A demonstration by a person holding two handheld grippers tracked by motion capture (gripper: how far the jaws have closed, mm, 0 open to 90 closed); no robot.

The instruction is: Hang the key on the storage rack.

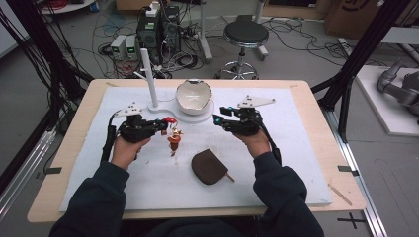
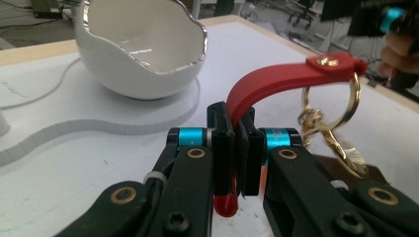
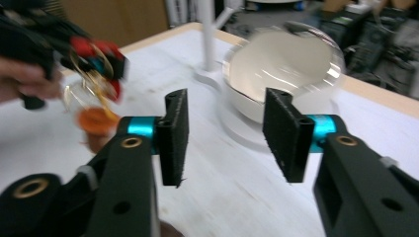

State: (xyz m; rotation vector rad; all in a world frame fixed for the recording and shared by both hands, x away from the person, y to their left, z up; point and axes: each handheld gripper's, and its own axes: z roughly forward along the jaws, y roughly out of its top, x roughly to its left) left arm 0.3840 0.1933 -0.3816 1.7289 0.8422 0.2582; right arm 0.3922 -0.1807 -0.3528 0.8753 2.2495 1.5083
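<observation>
Left gripper view: the left gripper (image 2: 236, 148) fingers are clamped on the red strap (image 2: 276, 84) of a keychain.
It hangs above the tabletop (image 1: 148, 187) beside the white bowl (image 1: 193, 97); the right gripper (image 3: 225, 138) fingers stand apart, seemingly empty in the blur.

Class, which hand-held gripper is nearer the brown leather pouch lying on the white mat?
Left. The left hand-held gripper, clamping a red strap, hangs just up-left of the brown leather pouch; the right hand-held gripper sits farther beyond it, jaws apart.
</observation>
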